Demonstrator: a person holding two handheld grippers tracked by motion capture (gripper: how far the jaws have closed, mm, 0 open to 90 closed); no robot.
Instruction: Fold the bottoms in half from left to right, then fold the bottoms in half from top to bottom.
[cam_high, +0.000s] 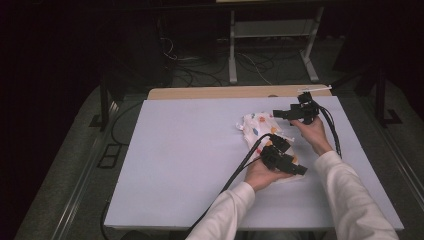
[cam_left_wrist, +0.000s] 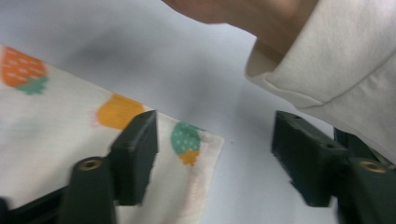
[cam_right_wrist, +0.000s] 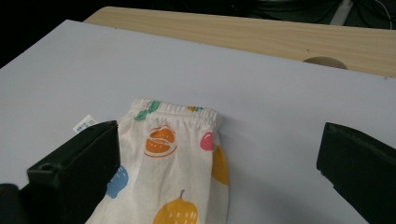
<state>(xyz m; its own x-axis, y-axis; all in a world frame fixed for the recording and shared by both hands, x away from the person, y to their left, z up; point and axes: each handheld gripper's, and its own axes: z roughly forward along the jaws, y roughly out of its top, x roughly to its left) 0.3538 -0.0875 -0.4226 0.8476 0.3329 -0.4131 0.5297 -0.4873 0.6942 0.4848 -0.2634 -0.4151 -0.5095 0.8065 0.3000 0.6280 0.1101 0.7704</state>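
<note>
A small white garment (cam_high: 257, 127) printed with coloured fruit lies flat on the pale mat (cam_high: 190, 150), right of centre. My left gripper (cam_high: 301, 170) is low at the garment's near end, open; in the left gripper view (cam_left_wrist: 215, 128) one jaw is over the cloth corner (cam_left_wrist: 187, 144) and the other over bare mat. My right gripper (cam_high: 276, 114) is at the garment's far right side, open. In the right gripper view (cam_right_wrist: 219, 140) its jaws stand wide apart, with the elastic waistband end (cam_right_wrist: 177, 140) and a small label (cam_right_wrist: 84, 124) between them.
A strip of wooden tabletop (cam_high: 225, 92) shows beyond the mat, with a round hole (cam_right_wrist: 324, 61) in it. A white-sleeved forearm (cam_left_wrist: 327, 60) crosses above the left gripper. A metal frame (cam_high: 232, 50) and cables stand on the floor behind the table.
</note>
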